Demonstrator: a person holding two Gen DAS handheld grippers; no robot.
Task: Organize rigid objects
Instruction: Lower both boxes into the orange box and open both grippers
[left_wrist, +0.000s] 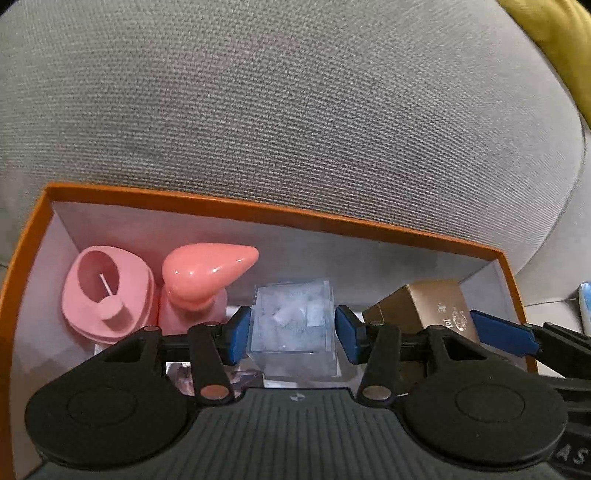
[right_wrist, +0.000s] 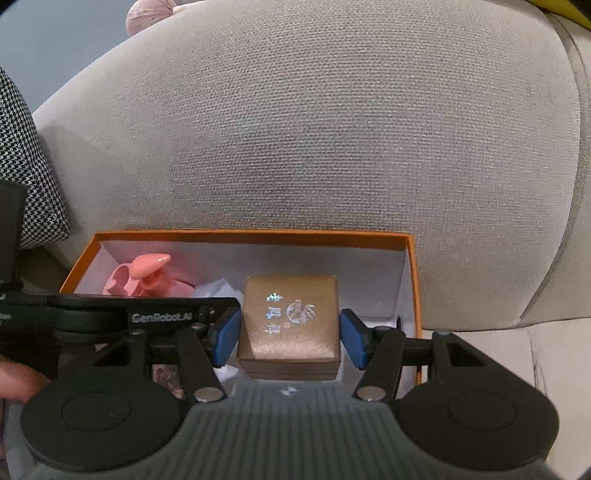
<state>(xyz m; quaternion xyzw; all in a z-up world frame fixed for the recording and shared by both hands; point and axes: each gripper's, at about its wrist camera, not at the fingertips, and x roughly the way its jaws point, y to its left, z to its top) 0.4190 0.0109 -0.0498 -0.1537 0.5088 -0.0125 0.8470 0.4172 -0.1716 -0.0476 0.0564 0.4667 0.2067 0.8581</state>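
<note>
Left wrist view: a grey sofa cushion (left_wrist: 295, 110) fills the background; on the sofa rests an orange-rimmed box (left_wrist: 280, 216) with a white interior. Inside, at left, lie two pink plastic pieces (left_wrist: 110, 295). The step in hand appears to be placing two items into the box together. The left hand-held gripper (left_wrist: 292, 334) holds a clear cube (left_wrist: 293, 325) between its blue pads, jaws about half open and closed on the cube's sides, low inside the box. Right wrist view: the right hand-held gripper (right_wrist: 290, 336) grips a gold gift box (right_wrist: 290, 325) likewise, just beside the cube, over the box's right half. The next move likely calls for lowering each item to the floor of the box, then parting the jaws without nudging the neighbour.
</note>
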